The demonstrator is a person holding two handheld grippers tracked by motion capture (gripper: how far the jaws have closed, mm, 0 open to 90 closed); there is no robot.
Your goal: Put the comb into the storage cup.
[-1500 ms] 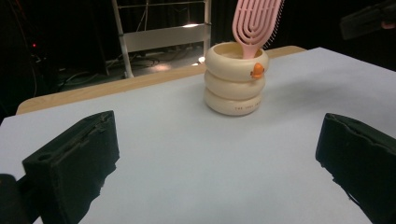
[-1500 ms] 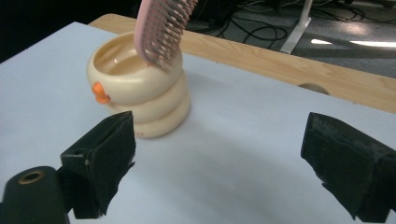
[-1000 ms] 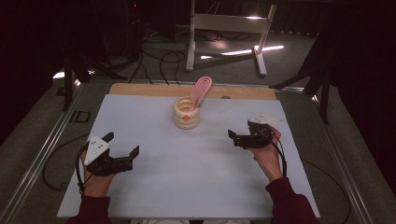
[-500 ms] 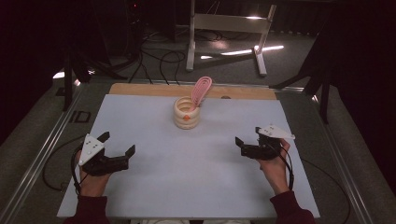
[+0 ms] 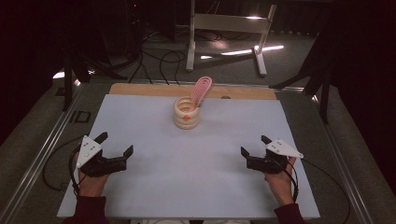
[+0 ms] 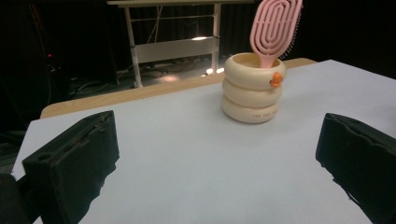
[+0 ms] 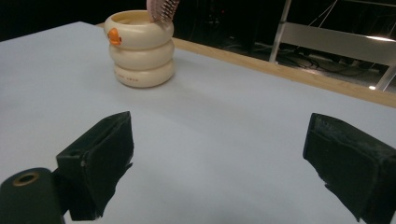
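Looking down from the high view, the cream holder shaped like three stacked rings (image 5: pixel 186 113) stands upright on the far middle of the pale blue-white table sheet (image 5: pixel 187 177), and it serves as the landmark for everything else. A pink oval hairbrush with a slotted head (image 5: pixel 201 89) stands in the holder, handle down, its long axis rising and leaning toward the far right of the holder's rim. The left gripper (image 5: pixel 114 151) rests near the person, to the left of the holder and well apart from it, its jaws spread wide with nothing between them. The right gripper (image 5: pixel 252 150) lies to the right of the holder at about the same remove, jaws likewise wide and empty. Neither hand looks clearly nearer, though the brush head tilts toward the right one's side.

In the left gripper view, the holder (image 6: pixel 252 88) sits ahead and somewhat right of the midline between the two black jaws, and the brush (image 6: pixel 275 27) leans off to the right above its rim.

In the right gripper view, the holder (image 7: pixel 140 48) stands ahead and left of the open jaws, the brush bristles (image 7: pixel 163 9) just showing at the top. A reach from either side would likely have to travel forward and inward toward the holder.
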